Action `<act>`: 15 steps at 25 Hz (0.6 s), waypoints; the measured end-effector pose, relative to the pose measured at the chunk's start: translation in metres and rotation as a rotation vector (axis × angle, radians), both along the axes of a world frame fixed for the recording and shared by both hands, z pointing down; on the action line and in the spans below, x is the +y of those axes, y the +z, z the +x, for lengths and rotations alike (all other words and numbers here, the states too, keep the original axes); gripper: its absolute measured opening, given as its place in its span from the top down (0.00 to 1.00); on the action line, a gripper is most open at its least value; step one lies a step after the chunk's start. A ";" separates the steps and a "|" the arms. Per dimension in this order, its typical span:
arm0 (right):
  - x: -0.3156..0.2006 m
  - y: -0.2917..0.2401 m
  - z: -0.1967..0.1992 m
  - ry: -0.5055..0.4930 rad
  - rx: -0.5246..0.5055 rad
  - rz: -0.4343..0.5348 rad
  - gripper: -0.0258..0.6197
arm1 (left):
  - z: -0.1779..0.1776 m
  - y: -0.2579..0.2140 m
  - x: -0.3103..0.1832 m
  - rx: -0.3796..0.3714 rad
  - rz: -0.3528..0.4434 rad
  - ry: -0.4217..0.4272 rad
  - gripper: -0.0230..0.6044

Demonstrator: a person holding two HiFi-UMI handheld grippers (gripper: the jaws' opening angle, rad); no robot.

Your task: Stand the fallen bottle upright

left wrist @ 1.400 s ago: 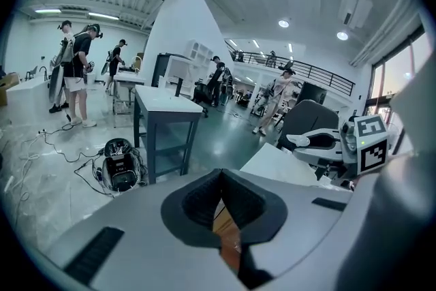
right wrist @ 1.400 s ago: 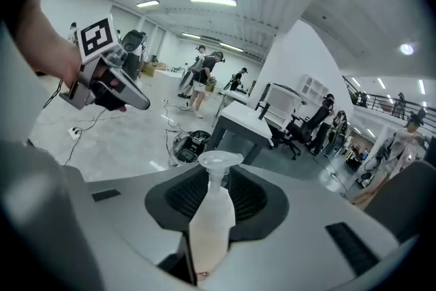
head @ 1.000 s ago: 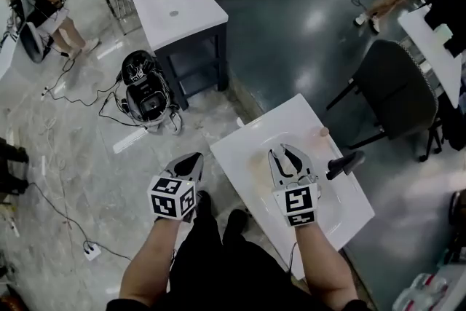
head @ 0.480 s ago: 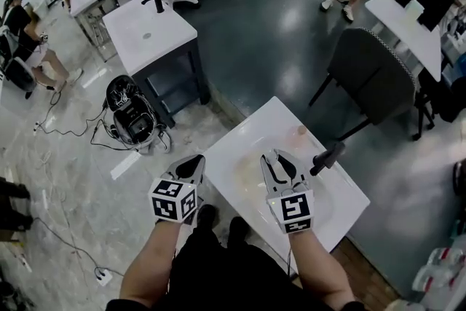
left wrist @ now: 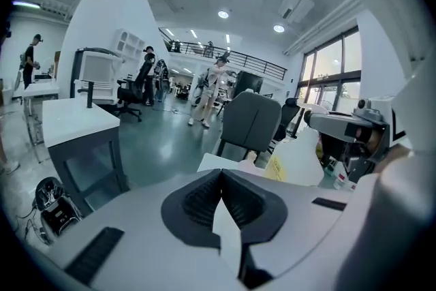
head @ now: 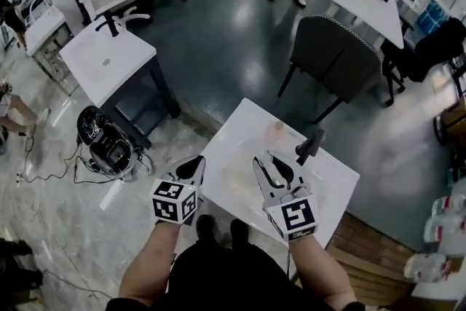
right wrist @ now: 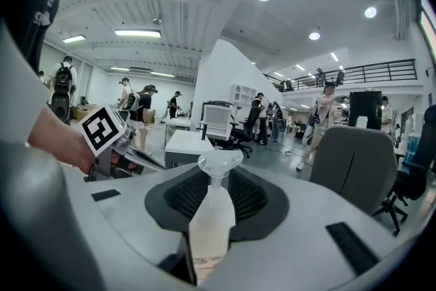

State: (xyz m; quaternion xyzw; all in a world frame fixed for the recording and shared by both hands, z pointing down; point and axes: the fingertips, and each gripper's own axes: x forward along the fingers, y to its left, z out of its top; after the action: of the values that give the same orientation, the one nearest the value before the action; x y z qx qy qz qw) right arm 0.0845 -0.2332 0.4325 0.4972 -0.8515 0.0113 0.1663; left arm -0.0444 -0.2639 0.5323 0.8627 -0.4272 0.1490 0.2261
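One white table fills the near middle of the scene. Over it the right gripper is clamped on the pale translucent bottle, whose neck and cap point away along the jaws. Just off the table's left edge, the left gripper has its jaws pressed together on nothing.

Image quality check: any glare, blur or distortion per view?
Head view: glare bleaches the white table, right edge smeared. Left gripper view: strong fisheye bend, dark corners. Right gripper view: bottle in focus between the jaws, same vignette.
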 end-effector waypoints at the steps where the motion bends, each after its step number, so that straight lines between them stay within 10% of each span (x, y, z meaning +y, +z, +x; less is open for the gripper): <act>1: 0.000 -0.001 0.000 0.013 0.010 0.002 0.79 | 0.001 -0.002 -0.004 0.004 0.005 0.021 0.95; 15: -0.033 -0.038 -0.042 0.120 -0.037 0.036 0.79 | -0.025 -0.023 -0.011 0.009 0.064 0.233 0.95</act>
State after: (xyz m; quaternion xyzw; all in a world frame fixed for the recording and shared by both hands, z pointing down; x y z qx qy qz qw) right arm 0.0429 -0.2660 0.3948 0.5500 -0.8232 0.0150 0.1403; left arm -0.0694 -0.2751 0.5095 0.9140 -0.3274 0.1568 0.1813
